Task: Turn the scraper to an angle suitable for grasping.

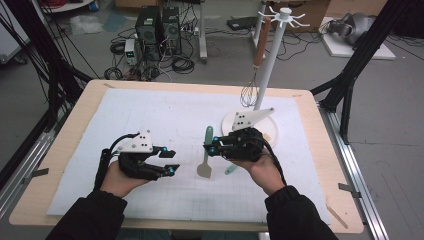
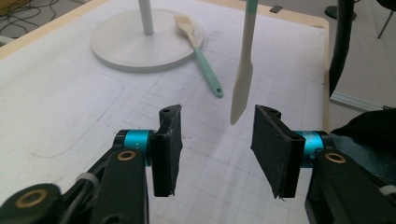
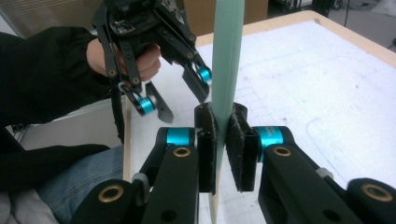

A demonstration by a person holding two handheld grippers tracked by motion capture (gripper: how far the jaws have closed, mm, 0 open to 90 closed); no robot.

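A spatula (image 1: 204, 169) with a teal handle and a cream blade hangs blade-down above the white mat, and my right gripper (image 1: 208, 148) is shut on its handle. In the right gripper view the pads (image 3: 239, 140) press the teal handle (image 3: 227, 65) from both sides. My left gripper (image 1: 171, 162) stands open just left of the blade with nothing between its jaws. In the left gripper view the blade (image 2: 243, 88) hangs beyond the open left gripper (image 2: 215, 149). A wooden spoon (image 2: 201, 51) with a teal handle lies with its bowl on the stand's round base (image 2: 126, 49).
A white hook stand (image 1: 272, 55) rises at the back right of the mat (image 1: 150, 115), with a whisk (image 1: 249, 92) hanging from it. The wooden table's edge (image 1: 75, 115) frames the mat. Cables and computer boxes lie on the floor behind.
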